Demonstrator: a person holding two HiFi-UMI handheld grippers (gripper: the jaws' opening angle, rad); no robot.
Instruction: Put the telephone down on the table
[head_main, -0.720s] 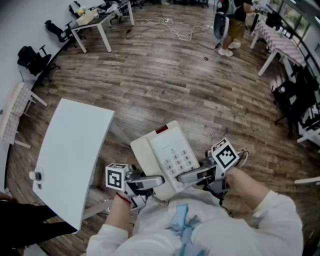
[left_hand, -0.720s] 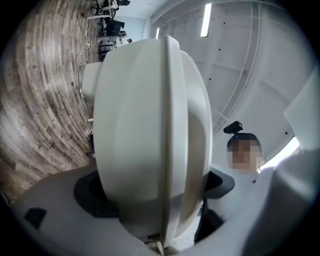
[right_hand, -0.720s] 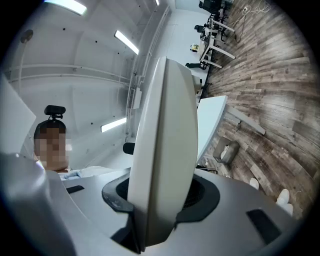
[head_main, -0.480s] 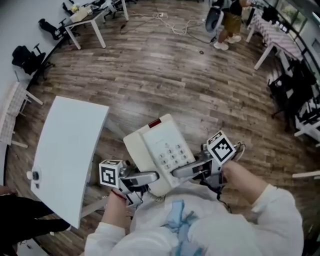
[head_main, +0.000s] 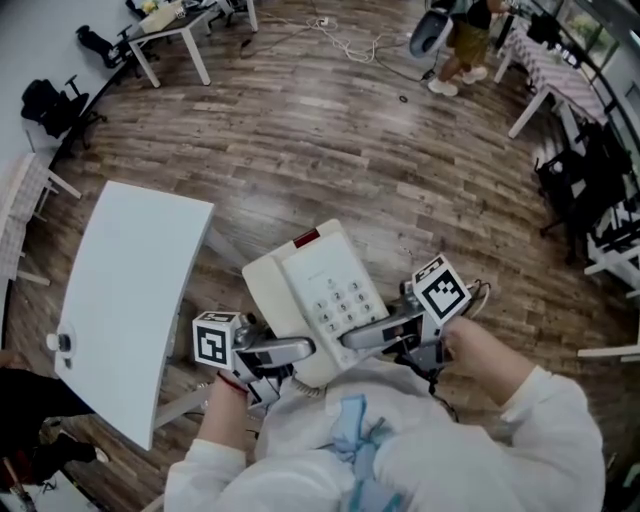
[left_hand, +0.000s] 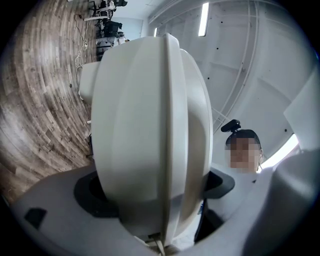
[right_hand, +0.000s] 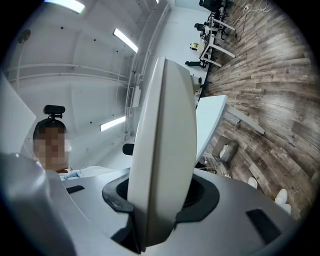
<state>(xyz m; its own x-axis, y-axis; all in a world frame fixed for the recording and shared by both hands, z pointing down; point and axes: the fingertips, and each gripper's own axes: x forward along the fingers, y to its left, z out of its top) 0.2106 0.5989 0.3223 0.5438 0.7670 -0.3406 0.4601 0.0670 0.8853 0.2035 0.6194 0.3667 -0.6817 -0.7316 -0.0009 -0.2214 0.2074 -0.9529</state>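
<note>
**Telephone held in both grippers, off the table**

At the far left of my head view stands the white table (head_main: 130, 290), with one small object I cannot identify near its left edge. Its top lies just left of what I am carrying, with a strip of wooden floor (head_main: 330, 140) showing between them.

Next comes my left gripper (head_main: 293, 351). Its jaws are spread wide and clamped on the near left corner of the telephone (head_main: 320, 295). In the left gripper view the thick cream body fills the whole gap, and the dark pads press on both of its faces.

The telephone is up in the air in front of my chest, over the floor and clear of the table. Its keypad faces up at the head camera, the handset sits in its cradle along the left side, and a red patch (head_main: 307, 239) marks the far end.

To its right, my right gripper (head_main: 362, 336) has the near right edge. The right gripper view shows a thinner edge of the casing pinched between the pads, so these jaws are less spread than the left ones.

Further right, at the top of the head view, a person (head_main: 462, 40) stands on the floor.
</note>
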